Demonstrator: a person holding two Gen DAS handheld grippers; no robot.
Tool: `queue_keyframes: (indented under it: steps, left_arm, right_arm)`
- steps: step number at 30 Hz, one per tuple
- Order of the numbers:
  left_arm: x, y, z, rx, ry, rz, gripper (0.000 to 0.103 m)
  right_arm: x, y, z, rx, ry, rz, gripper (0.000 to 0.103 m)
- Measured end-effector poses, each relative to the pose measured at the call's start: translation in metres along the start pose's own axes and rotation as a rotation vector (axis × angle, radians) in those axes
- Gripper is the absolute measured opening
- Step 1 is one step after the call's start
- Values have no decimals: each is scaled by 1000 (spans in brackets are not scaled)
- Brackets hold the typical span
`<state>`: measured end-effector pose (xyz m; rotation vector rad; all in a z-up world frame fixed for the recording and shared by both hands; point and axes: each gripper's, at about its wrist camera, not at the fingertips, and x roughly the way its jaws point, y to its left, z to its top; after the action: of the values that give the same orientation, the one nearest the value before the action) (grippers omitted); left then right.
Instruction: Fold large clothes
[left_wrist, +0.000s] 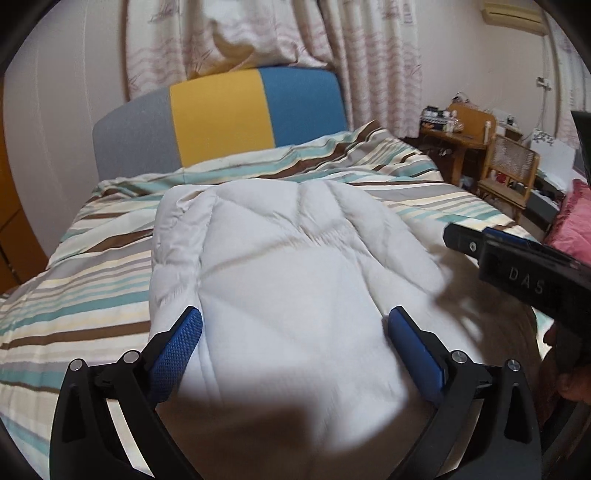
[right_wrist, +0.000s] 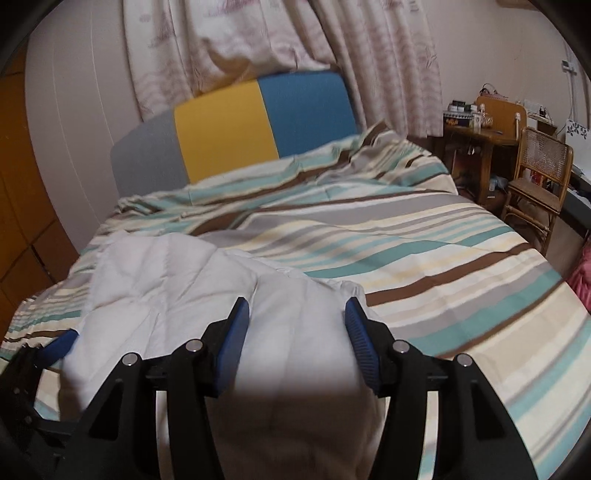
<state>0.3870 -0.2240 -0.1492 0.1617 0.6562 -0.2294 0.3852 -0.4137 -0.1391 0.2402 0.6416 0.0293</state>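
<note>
A white quilted padded garment lies folded on the striped bed cover. My left gripper is open, its blue pads on either side of the garment's near end. My right gripper is open too, with the garment's right edge between its fingers. The right gripper also shows at the right of the left wrist view, and one blue left finger shows at the left of the right wrist view.
The bed has a grey, yellow and blue headboard with curtains behind. A wooden desk and cane chair stand at the right. A pink fabric lies at the right edge.
</note>
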Motion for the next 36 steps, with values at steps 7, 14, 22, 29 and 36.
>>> queue_keyframes:
  steps: [7,14,22,29,36]
  left_arm:
    - [-7,-4,-25,35,-47,-40,100]
    - [-1,-9,-26,68,-32,-13,100]
    - [-29,29,-16,-32,36,-55,100]
    - [-40,83,-23,-165,91,0,100]
    - [-34,109,-38,-257,210,-142,100]
  right_arm:
    - [10,-10,-32,50,33,11,63]
    - [11,-12,-32,57,67,4,68]
    - [-28,-20,-30,112,93,38,89]
    - [-45,-44,-38,223,200,78,101]
    - [-32,-66,-58,367,333,201,101]
